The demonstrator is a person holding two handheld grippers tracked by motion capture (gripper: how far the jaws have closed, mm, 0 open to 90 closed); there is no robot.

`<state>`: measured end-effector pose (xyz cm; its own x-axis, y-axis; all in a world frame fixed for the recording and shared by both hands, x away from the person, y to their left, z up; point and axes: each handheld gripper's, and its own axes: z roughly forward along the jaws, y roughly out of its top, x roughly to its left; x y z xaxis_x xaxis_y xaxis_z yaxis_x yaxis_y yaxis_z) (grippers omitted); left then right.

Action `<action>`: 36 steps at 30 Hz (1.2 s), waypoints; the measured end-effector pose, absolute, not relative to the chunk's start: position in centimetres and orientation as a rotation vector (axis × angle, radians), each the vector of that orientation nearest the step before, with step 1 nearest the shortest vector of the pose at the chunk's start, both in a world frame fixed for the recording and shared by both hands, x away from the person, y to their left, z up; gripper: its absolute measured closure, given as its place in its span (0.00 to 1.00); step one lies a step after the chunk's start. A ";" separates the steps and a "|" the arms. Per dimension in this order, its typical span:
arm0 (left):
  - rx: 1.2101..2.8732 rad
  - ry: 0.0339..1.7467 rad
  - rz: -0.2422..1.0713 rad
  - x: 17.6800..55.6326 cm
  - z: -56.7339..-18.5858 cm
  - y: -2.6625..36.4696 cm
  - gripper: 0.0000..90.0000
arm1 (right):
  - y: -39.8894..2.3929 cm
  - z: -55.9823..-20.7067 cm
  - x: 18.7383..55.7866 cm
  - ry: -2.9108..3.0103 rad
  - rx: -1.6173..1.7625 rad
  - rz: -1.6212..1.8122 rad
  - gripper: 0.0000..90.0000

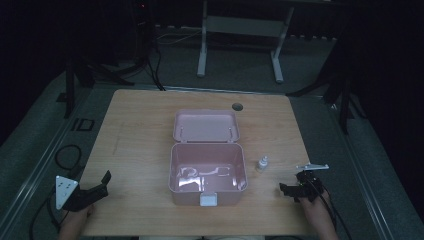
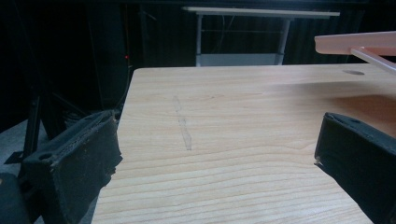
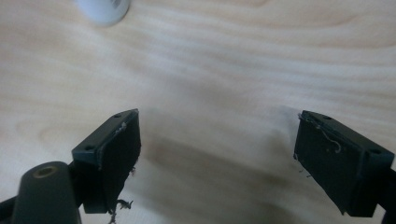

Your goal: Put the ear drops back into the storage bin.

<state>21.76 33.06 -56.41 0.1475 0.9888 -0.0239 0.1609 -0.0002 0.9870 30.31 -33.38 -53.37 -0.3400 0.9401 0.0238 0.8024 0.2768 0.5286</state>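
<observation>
From my station, the small white bottle (image 3: 103, 9) at eleven o'clock in the right gripper view is cut off by the top edge and blurred; I can't read its shape there. In the high view it (image 1: 262, 163) is too small for me to make out any label. In the left gripper view the pink box (image 2: 357, 44) at two o'clock runs off the right edge, so I see just a strip of its lid. The shiny contents inside the box (image 1: 205, 175) are too dim to identify.
</observation>
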 end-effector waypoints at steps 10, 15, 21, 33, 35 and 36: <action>1.386 1.215 1.001 21.8 -56.4 33.1 0.00 | -33.0 -52.7 30.3 2.512 1.549 0.492 0.16; 1.387 1.214 1.001 21.8 -56.4 33.1 0.00 | -32.7 -52.2 30.3 2.646 1.488 0.357 0.16; 1.388 1.214 1.002 21.8 -56.4 33.1 0.00 | -32.6 -51.7 30.4 2.761 1.415 0.189 0.22; 1.390 1.210 1.003 21.8 -56.4 33.1 0.00 | -31.6 -51.7 31.1 2.897 1.364 -0.056 0.20; 1.390 1.210 1.002 21.8 -56.4 33.1 0.00 | -31.4 -51.6 31.2 2.913 1.347 -0.072 0.20; 1.390 1.210 1.002 21.8 -56.4 33.1 0.00 | -31.3 -51.6 31.4 2.920 1.351 -0.068 0.20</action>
<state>21.77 33.06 -56.41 0.1566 0.9874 -0.0227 0.1618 -0.0029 0.9868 31.37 -31.34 -51.63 -0.6448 0.7626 0.0515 0.7594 0.6469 -0.0703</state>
